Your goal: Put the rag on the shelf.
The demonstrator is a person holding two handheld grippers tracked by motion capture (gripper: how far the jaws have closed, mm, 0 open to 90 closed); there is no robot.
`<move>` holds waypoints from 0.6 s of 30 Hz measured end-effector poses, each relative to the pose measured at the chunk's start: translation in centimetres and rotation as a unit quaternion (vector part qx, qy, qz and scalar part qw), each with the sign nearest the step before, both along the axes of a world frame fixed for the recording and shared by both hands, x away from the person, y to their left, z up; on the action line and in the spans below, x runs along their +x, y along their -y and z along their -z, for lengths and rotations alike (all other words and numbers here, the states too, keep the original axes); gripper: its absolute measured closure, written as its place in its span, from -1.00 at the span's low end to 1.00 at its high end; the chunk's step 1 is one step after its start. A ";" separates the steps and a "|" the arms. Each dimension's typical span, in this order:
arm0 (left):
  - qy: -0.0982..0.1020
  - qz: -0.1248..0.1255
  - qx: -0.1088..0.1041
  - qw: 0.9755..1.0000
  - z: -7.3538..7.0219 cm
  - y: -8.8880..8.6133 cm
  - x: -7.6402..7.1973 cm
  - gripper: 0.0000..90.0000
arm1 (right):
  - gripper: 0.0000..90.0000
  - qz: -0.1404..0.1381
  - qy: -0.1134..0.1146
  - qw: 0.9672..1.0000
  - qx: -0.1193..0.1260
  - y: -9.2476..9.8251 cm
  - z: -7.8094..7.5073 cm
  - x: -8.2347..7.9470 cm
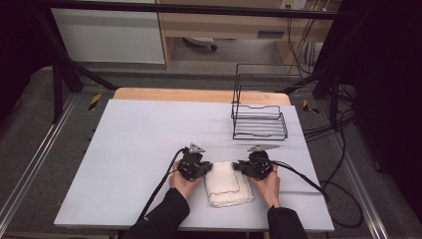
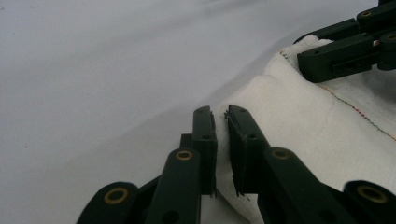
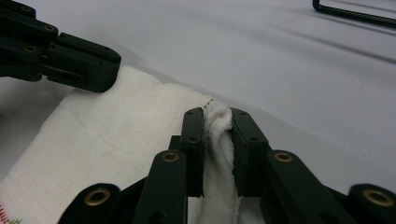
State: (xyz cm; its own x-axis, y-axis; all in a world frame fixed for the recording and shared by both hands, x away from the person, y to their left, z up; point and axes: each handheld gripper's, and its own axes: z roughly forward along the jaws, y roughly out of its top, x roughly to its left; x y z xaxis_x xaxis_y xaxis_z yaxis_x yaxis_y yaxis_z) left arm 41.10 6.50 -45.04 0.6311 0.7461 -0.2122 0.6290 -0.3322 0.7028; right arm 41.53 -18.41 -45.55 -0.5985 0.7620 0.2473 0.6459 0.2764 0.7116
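Item: white folded towel (image 1: 228, 183) on our bench (image 1: 139, 149); we clamp left gripper (image 2: 220, 116) and right gripper (image 3: 217, 114) on its far corners.

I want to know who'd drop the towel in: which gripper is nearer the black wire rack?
Right. The right gripper grips the white towel just before the wire rack; the left gripper, at the towel's other corner, lies farther left.

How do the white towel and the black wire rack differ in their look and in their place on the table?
The white towel is soft, folded and flat; the black wire rack is rigid, open and upright. The towel lies near the person, pinched by the left gripper and right gripper; the rack stands farther back, untouched. Both rest on the table.
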 end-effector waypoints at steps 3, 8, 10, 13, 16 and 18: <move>-0.001 -0.001 -0.005 1.000 0.0 0.0 0.0 0.80 | 0.77 0.003 -0.002 1.000 0.003 0.0 0.0 0.0; -0.003 -0.005 -0.016 1.000 0.1 -0.3 0.0 0.83 | 0.80 0.006 0.001 1.000 0.002 0.0 -0.2 -0.1; -0.005 -0.008 -0.021 1.000 0.1 -0.4 0.1 0.83 | 0.81 0.006 0.006 1.000 0.003 0.0 -0.3 -0.2; 0.001 -0.008 -0.023 1.000 0.0 -0.4 -0.1 0.84 | 0.81 0.005 0.011 1.000 0.007 0.1 -0.5 -0.3; 0.013 -0.009 -0.025 1.000 -0.4 -0.5 -0.3 0.84 | 0.81 0.005 0.024 1.000 0.018 0.3 -1.1 -0.7; 0.019 -0.008 -0.029 0.999 -0.7 -0.6 -0.5 0.84 | 0.81 0.004 0.029 0.999 0.021 0.4 -1.3 -0.8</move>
State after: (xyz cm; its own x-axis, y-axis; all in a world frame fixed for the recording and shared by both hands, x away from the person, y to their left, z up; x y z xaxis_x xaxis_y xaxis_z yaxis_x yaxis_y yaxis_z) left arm 40.61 7.08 -44.39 0.6279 0.7429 -0.2321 0.6065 -0.2801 0.7441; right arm 40.76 -18.77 -44.30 -0.6067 0.7565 0.2440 0.6053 0.2407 0.7588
